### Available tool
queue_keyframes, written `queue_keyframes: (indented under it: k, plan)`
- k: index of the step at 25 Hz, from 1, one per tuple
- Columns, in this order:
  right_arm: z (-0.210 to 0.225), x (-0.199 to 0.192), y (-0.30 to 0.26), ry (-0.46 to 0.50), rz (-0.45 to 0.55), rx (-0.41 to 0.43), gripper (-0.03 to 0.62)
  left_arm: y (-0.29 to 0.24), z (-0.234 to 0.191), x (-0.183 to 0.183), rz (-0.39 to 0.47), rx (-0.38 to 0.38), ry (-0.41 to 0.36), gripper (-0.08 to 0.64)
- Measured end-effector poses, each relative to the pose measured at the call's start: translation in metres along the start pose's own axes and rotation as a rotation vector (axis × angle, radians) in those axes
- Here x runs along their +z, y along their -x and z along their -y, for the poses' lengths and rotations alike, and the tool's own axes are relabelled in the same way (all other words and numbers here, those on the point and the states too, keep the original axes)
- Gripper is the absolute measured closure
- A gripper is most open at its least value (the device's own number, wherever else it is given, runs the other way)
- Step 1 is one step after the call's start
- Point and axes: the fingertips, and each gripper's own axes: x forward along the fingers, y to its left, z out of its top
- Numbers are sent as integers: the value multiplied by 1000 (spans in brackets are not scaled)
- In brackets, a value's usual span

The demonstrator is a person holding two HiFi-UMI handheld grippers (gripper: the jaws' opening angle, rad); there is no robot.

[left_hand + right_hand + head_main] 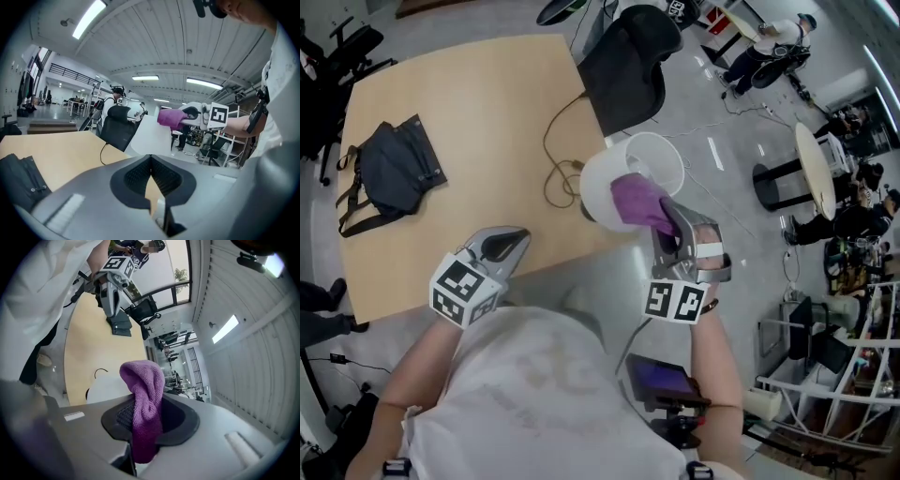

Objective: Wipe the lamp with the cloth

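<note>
At the edge of the table, centre frame, the lamp is standing. The right gripper is clamping the purple cloth and holding it at the white shade, so wiping is apparently under way, though coverage is showing nowhere. The left gripper is idling lower left, jaws closed and empty. The shade is hiding the lamp's base.

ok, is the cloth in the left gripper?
No, the cloth is clamped between the jaws of the right gripper, while the left gripper has its jaws together with nothing between them.
</note>
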Motion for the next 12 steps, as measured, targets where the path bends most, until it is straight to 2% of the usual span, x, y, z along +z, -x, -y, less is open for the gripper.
queue_keyframes:
  k: [12]
  plan:
    - [-131, -17, -26, -38, -19, 271, 495, 8, 5, -5, -40, 18, -13, 558]
